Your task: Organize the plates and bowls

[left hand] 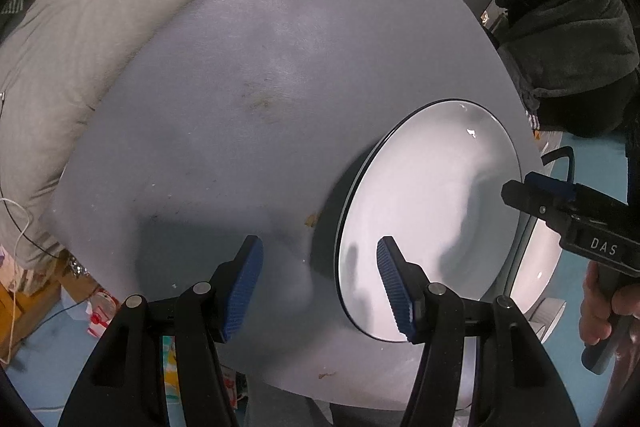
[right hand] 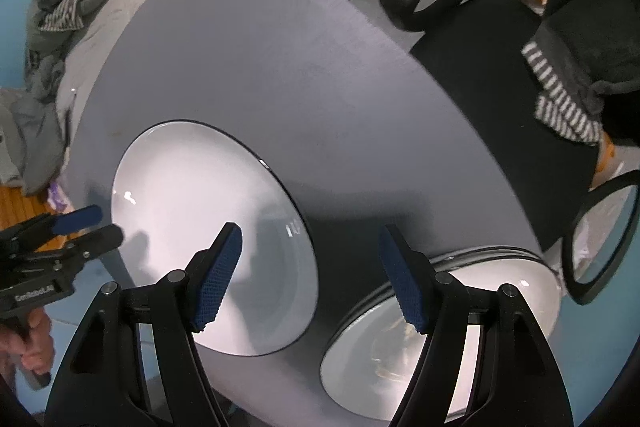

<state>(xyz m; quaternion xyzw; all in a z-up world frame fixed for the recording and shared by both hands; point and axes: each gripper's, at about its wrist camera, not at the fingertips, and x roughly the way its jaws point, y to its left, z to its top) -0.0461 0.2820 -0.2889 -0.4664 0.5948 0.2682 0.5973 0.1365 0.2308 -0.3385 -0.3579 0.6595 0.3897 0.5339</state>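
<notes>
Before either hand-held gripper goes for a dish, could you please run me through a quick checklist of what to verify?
1. Left hand-held gripper open and empty: ok, nothing between its blue pads.
2. Right hand-held gripper open and empty: ok, only bare table shows in the gap.
3. Large white plate lying flat on the grey table: ok.
4. Second white dish fully supported: cannot tell; it sits at the table's near edge, partly hidden by the fingers.
5. The two dishes apart: ok, a strip of table separates them.
6. Free table space beyond the dishes: ok.
</notes>
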